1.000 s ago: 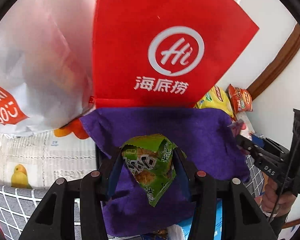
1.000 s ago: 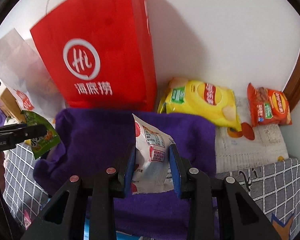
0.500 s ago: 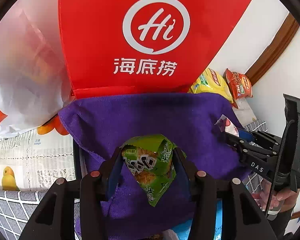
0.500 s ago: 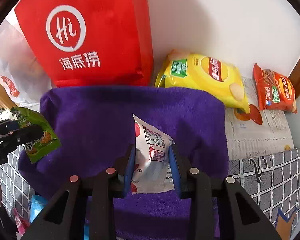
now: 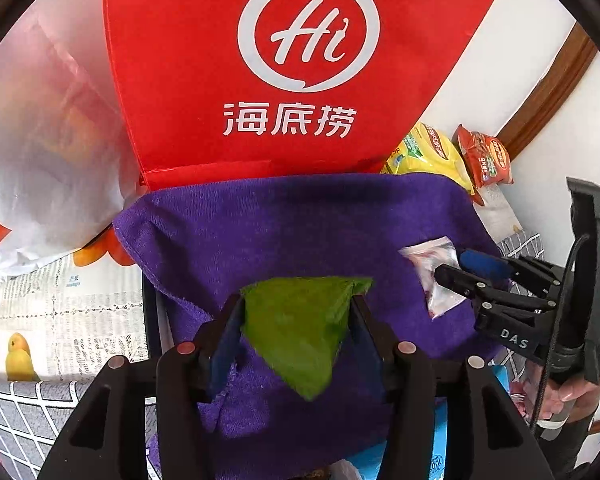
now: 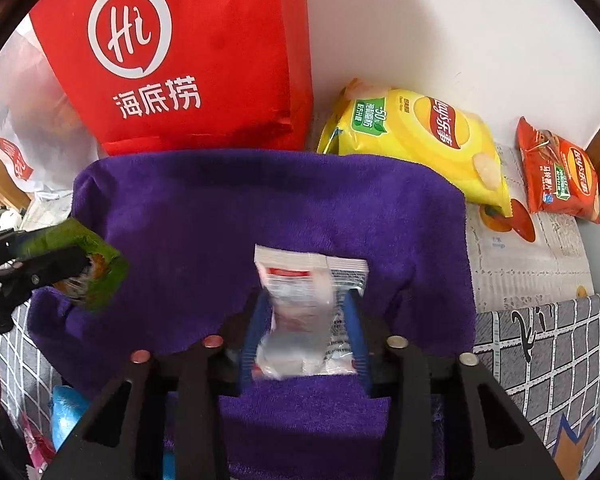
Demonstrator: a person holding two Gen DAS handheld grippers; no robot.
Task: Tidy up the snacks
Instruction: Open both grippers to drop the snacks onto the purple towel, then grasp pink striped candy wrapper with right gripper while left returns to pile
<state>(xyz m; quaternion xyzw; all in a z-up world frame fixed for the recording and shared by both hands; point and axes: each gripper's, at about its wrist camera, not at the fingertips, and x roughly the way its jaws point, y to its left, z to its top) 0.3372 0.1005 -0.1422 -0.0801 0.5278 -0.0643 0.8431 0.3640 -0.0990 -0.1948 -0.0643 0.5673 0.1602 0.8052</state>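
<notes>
My left gripper [image 5: 296, 300] points down over a purple towel [image 5: 300, 232]. Its jaws are opening, and a green snack packet [image 5: 300, 340] hangs blurred and turned between the fingers, slipping loose. My right gripper [image 6: 306, 296] is over the same towel [image 6: 260, 208]. Its jaws are opening too, and a white packet with red print [image 6: 304, 312] lies spread and blurred between the blue pads, no longer squeezed. The right gripper [image 5: 456, 270] shows at the right of the left wrist view, and the left gripper [image 6: 60, 260] with the green packet [image 6: 100, 272] at the left of the right wrist view.
A red bag [image 5: 300, 60] with a white logo stands behind the towel against the wall. A white plastic bag [image 5: 40, 140] is to its left. A yellow chips bag [image 6: 416, 140] and an orange-red chips bag [image 6: 560, 176] lie at the right. A hand [image 5: 572, 396] holds the right gripper.
Both grippers have come down closer to the purple towel. Both pairs of jaws have widened. The white packet has gone from pinched to spread, and the green packet has turned and blurred.
</notes>
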